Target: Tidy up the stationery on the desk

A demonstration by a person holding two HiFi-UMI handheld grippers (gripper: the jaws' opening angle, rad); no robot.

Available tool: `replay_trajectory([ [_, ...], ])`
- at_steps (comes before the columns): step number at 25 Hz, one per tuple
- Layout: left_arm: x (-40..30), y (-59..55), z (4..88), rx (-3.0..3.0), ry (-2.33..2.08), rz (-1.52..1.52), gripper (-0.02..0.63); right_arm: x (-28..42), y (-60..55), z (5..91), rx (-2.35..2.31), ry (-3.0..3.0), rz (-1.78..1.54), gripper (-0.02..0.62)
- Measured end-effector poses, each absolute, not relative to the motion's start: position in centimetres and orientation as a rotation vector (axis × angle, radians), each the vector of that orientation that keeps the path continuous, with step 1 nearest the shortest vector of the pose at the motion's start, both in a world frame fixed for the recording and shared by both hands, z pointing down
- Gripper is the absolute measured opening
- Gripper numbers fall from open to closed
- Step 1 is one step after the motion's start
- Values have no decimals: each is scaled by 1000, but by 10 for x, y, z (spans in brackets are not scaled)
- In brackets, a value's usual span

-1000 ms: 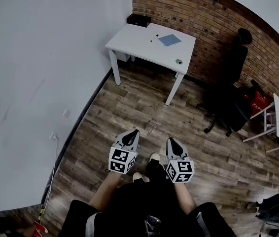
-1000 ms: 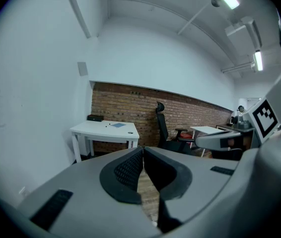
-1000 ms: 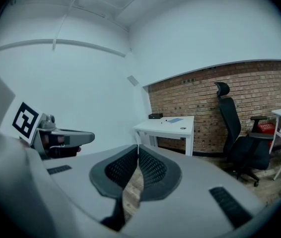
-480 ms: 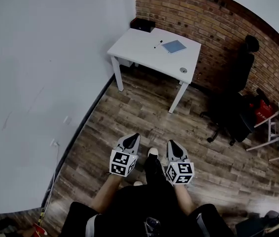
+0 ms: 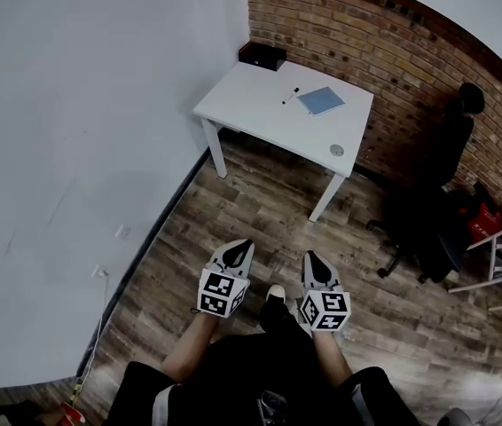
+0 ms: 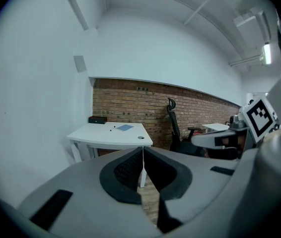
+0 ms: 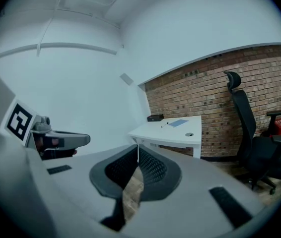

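Stationery, a pen (image 5: 290, 96) and a blue pad (image 5: 321, 100), lies on the white desk (image 5: 251, 100) at the top middle of the head view. Nothing looks tidied yet. The left gripper (image 5: 243, 245) and right gripper (image 5: 309, 256), low down, are both clenched and empty, far from it.

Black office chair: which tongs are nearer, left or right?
Right. The right tongs hover over the floor with the black office chair off to their right; the left tongs hover beside them, on the side away from it.
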State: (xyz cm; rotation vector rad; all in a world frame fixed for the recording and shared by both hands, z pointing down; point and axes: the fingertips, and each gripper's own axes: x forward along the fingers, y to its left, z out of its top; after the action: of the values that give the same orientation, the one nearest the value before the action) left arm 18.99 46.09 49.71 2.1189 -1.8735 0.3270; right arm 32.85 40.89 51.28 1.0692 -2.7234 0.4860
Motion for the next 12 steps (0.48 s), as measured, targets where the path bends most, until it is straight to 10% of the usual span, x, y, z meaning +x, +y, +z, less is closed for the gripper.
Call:
replay_trajectory([
  [12, 173, 369, 495, 2083, -1901, 334, 20, 308, 308, 505, 1033, -2752, 485, 23],
])
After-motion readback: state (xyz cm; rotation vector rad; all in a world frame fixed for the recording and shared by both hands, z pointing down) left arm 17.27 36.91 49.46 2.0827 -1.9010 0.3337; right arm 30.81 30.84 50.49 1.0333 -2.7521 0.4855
